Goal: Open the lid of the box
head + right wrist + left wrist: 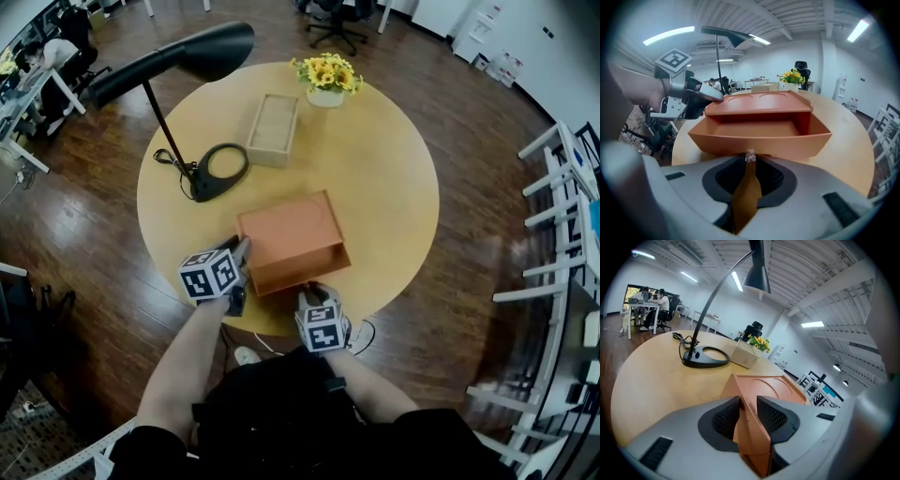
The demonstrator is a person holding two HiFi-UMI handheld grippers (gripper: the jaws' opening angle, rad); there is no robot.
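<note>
An orange box [286, 228] lies near the front of the round wooden table [394, 187], and its drawer-like tray [302, 269] is slid out toward me. My left gripper [241, 261] is shut on the box's near left corner [751, 427], with the black pads pressing on both sides of it. My right gripper [314, 292] is at the tray's front wall [759, 140] and is shut on a thin orange pull tab [745, 197] with a small clear bead at its top. The tray looks empty inside.
A black desk lamp [202, 56] with a ring base [221, 169] stands at the back left. A pale wooden box [273, 128] and a pot of yellow flowers [326, 79] sit at the back. The table's front edge runs just under my grippers.
</note>
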